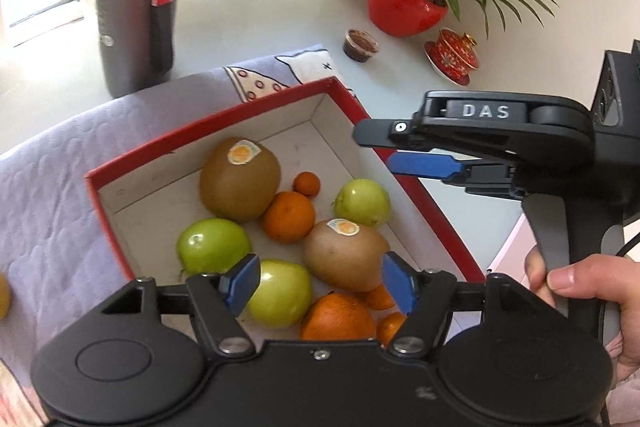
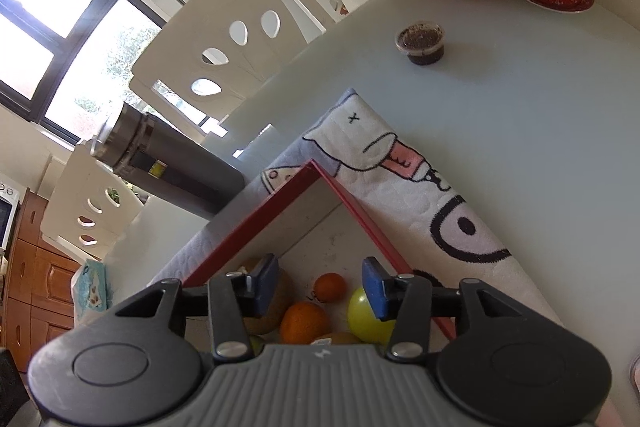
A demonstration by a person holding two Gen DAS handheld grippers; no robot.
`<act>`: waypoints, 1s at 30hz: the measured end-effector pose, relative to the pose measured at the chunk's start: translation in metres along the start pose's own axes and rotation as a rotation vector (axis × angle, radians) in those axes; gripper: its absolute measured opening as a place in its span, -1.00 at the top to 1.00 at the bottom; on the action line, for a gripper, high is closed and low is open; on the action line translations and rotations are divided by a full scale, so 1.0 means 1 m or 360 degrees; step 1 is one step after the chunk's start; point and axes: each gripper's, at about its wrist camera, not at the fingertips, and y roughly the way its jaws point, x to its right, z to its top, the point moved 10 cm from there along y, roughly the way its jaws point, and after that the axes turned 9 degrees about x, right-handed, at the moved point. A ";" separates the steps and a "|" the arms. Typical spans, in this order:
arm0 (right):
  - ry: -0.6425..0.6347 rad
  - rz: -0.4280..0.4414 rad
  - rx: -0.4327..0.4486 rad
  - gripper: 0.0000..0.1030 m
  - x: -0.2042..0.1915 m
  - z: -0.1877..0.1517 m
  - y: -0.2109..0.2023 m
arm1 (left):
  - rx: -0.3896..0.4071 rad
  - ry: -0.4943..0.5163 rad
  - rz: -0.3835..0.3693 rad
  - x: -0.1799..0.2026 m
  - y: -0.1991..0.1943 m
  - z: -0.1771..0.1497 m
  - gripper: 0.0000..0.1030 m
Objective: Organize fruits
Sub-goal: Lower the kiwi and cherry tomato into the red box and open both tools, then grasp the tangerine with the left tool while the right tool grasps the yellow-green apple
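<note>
A red-rimmed cardboard box (image 1: pixel 208 131) lies on a lilac quilted cloth (image 1: pixel 52 163). It holds two brown kiwis (image 1: pixel 240 179), several green apples (image 1: pixel 214 241) and several oranges (image 1: pixel 288 215). My left gripper (image 1: pixel 320 283) hangs open and empty over the box's near end, above a green apple (image 1: pixel 280 293) and a kiwi (image 1: pixel 344 253). My right gripper (image 2: pixel 320 291) is open and empty above the box's right rim (image 2: pixel 360 219); from the left wrist view it shows side-on (image 1: pixel 420 147). A yellow fruit (image 1: pixel 3 297) lies on the cloth at the far left.
A dark thermos (image 1: pixel 134 7) stands behind the box at the left. A red pot with a plant (image 1: pixel 404 3), a small lidded cup (image 1: pixel 360 45) and a red lidded teacup on a saucer (image 1: pixel 454 55) stand on the white table (image 1: pixel 248 27) at the back right. White chairs (image 2: pixel 224 43) stand beyond.
</note>
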 end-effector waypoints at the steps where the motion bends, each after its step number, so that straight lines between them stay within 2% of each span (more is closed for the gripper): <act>1: -0.0004 0.0004 0.0005 0.03 -0.003 0.001 -0.002 | 0.0006 -0.0003 0.0011 -0.002 -0.003 0.001 -0.55; 12: -0.0101 0.0085 0.0050 -0.05 -0.056 0.006 -0.017 | 0.0130 -0.0073 0.0167 -0.045 -0.052 0.015 -0.56; 22: -0.0248 0.0157 0.0027 -0.07 -0.121 -0.005 -0.010 | 0.0243 -0.0189 0.0349 -0.113 -0.106 0.023 -0.56; 30: -0.0433 0.0202 -0.0041 -0.07 -0.177 -0.032 0.007 | 0.0302 -0.0314 0.0493 -0.176 -0.141 0.017 -0.57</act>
